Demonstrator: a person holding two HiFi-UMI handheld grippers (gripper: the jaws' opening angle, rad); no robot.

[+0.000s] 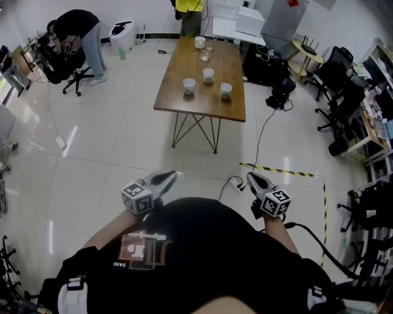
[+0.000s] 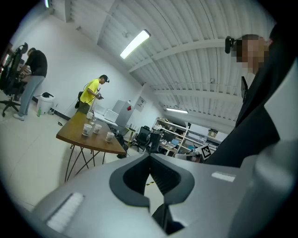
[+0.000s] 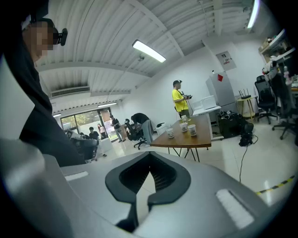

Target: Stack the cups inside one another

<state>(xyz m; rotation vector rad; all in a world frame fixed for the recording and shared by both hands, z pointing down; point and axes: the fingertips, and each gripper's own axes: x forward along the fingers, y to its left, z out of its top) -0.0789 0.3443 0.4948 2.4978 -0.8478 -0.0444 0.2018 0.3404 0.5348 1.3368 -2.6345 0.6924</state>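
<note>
The left tool (image 1: 170, 176) and the right tool (image 1: 252, 178) were held close in front of the person's torso, over the tiled floor (image 1: 110, 141), both pointing toward the wooden tabletop (image 1: 199, 103). It stood well apart from them, with open floor between.

In the left gripper view, the left tool (image 2: 150, 157) had its jaws together at the tips, with nothing between them. The right tool (image 3: 150, 154) showed the same in its own view: jaws closed tip to tip and holding nothing.

Three white cups (image 1: 209, 75) stood upright in a loose cluster near the middle of the tabletop, each apart from the others and none nested. A fourth cup (image 1: 200, 42) stood near the far end.

From the left tool the tabletop (image 2: 95, 143) and the three cups (image 2: 97, 128) appeared up and to the left of the jaw tips. From the right tool the tabletop (image 3: 186, 140) and the cups (image 3: 184, 127) lay up and to the right of them. Neither tool was near any cup.

A person in a yellow top (image 1: 189, 12) stood at the far end of the tabletop.
</note>
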